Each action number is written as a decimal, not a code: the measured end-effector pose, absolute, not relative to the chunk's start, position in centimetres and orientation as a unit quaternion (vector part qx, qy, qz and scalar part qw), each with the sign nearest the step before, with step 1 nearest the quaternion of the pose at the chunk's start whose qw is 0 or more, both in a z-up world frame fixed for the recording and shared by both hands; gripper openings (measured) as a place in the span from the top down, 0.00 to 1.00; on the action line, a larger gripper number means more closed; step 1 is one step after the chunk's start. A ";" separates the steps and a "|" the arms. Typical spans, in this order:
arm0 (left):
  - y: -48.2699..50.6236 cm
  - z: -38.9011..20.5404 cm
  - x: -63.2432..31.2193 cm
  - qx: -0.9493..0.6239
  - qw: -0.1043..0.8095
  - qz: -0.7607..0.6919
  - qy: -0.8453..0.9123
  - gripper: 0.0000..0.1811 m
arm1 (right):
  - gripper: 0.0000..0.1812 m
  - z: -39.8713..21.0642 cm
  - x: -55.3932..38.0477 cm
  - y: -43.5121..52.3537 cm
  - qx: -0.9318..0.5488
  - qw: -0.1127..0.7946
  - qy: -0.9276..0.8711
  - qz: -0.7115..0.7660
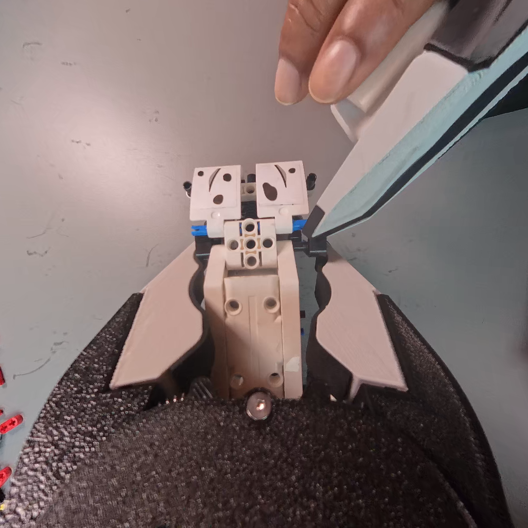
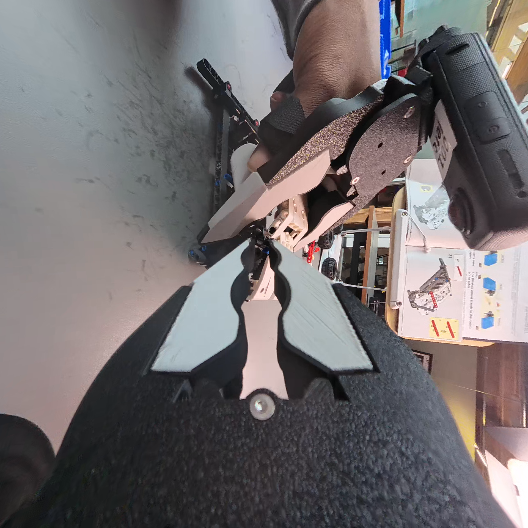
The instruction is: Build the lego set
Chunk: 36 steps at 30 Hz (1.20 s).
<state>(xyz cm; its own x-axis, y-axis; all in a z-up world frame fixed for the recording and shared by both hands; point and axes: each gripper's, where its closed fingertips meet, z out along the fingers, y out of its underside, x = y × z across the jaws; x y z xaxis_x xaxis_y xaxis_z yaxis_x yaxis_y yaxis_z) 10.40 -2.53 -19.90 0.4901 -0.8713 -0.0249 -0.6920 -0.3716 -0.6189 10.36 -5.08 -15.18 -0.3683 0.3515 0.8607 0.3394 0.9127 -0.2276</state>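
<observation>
Left gripper (image 1: 253, 257) fingers clamp the white lego assembly (image 1: 251, 245); right gripper (image 2: 261, 245) fingers pinch its edge.

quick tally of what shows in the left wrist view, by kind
white lego assembly, clamped in the left gripper: 1
spotted white panels on its far end: 2
loose red pins at the left edge: 3 partly in view
right gripper's tip, at the assembly's blue pin: 1
bare fingers: 2
total: 9
</observation>
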 end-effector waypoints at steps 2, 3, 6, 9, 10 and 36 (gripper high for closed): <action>-2.5 -19.9 10.4 -0.815 0.289 -0.159 0.477 0.58 | 0.95 -15.1 10.4 -5.0 -0.218 0.514 -0.830 0.011; -2.5 -19.9 10.4 -0.815 0.289 -0.162 0.475 0.58 | 0.95 -15.1 10.4 -4.9 -0.221 0.513 -0.830 0.013; -2.4 -19.9 10.4 -0.816 0.288 -0.160 0.475 0.58 | 0.95 -15.1 10.4 -4.8 -0.237 0.504 -0.830 0.031; -2.4 -19.9 10.4 -0.816 0.289 -0.158 0.475 0.58 | 0.95 -15.1 10.5 -4.8 -0.261 0.496 -0.826 0.061; -2.4 -19.9 10.4 -0.816 0.289 -0.157 0.475 0.58 | 0.95 -15.1 10.5 -4.7 -0.265 0.494 -0.826 0.064; -2.3 -19.9 10.5 -0.819 0.289 -0.154 0.471 0.58 | 0.95 -15.2 10.7 -4.7 -0.242 0.469 -0.849 0.001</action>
<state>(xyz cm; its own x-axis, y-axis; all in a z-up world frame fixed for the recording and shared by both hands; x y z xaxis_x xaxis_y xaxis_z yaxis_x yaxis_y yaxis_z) 10.48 -2.29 -19.90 0.5090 -0.8605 -0.0201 -0.6824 -0.3892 -0.6188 10.69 -4.66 -15.20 -0.4426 0.4123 0.7963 0.4104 0.8827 -0.2289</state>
